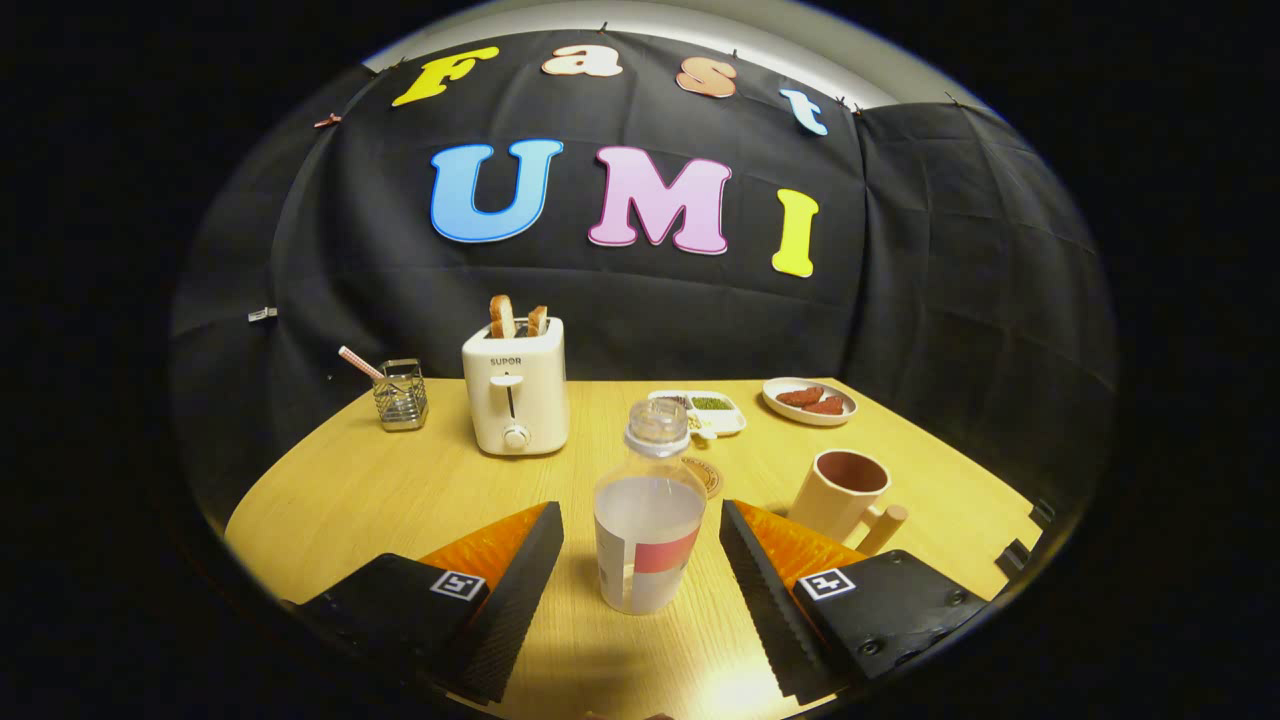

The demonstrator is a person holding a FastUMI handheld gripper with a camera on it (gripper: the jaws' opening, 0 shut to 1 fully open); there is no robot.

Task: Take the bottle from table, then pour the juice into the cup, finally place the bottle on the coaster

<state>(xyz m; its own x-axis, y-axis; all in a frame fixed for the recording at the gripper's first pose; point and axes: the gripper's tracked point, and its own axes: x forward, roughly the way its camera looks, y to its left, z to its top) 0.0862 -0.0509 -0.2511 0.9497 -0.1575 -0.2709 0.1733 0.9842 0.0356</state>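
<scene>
The tongs point(641, 560) are spread wide with the bottle point(648, 520) standing upright between the 2 fingers, neither touching it. This looks like step 1, the take: next the fingers must close on the bottle's body. The cup point(845, 492) sits just beyond the right finger, and what is probably the coaster point(705, 474) peeks out behind the bottle. The counter point(380, 490) lies open toward the toaster point(516, 388).

I can read one word, "SUPOR", printed on the front of the white toaster point(515, 395) ahead of me; the label on the bottle point(648, 530) shows no legible lettering.
</scene>
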